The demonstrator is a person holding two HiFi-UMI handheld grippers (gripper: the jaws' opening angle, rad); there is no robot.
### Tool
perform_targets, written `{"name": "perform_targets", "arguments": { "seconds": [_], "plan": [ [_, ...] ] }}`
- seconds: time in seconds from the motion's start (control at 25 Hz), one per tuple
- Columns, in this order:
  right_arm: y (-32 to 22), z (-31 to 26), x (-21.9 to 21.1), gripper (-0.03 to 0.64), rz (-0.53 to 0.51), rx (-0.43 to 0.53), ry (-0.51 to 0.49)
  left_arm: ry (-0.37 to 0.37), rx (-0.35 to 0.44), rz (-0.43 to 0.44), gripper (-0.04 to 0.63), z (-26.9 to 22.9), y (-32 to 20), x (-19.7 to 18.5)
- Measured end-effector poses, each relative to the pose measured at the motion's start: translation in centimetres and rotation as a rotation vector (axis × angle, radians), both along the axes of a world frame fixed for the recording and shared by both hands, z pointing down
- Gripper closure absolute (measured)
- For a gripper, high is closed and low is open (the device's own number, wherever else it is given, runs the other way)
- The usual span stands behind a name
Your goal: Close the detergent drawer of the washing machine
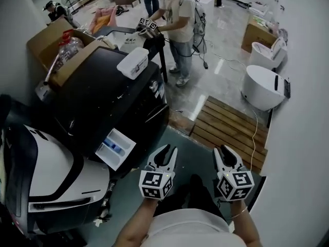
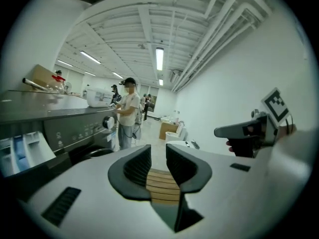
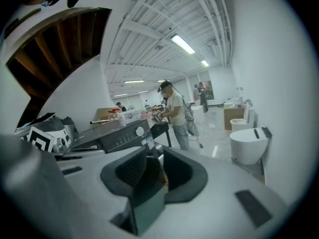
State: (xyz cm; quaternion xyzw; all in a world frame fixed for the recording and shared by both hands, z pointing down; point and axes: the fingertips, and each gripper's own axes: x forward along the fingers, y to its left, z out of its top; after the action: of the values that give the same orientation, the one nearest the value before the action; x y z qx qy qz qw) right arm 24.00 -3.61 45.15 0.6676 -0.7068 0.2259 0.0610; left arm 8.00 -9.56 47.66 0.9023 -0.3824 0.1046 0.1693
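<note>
The black washing machine stands to my left. Its white detergent drawer, with a blue compartment, is pulled out of the front. Both grippers hang in front of me, to the right of the drawer and apart from it. My left gripper is open with nothing between its jaws; its own view shows only wooden slats through the gap of the left gripper, with the drawer at the far left. My right gripper is also open and empty; the right gripper looks toward the machine's control panel.
A white container lies on the washer's top, with a cardboard box behind it. A person stands at a table beyond. A wooden pallet lies ahead on the floor, with white toilets at the right. A white and black appliance stands at lower left.
</note>
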Motion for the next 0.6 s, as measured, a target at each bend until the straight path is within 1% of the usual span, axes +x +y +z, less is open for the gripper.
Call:
{"name": "perform_targets", "arguments": {
  "seconds": [0.28,0.44,0.6],
  "plan": [
    [-5.9,0.0,-3.5,0.512,-0.28,-0.004,-0.006,-0.029,0.007,-0.271,0.509,0.0,-0.9,-4.5],
    [-7.7,0.0,-5.8,0.512,-0.423,-0.003,-0.01,-0.053,0.01,-0.396,0.515,-0.1,-0.1,-6.3],
    [-8.8,0.1,-8.5,0.512,-0.579,0.001,-0.009,-0.076,0.008,-0.548,0.515,-0.2,1.3,-8.7]
  ]
}}
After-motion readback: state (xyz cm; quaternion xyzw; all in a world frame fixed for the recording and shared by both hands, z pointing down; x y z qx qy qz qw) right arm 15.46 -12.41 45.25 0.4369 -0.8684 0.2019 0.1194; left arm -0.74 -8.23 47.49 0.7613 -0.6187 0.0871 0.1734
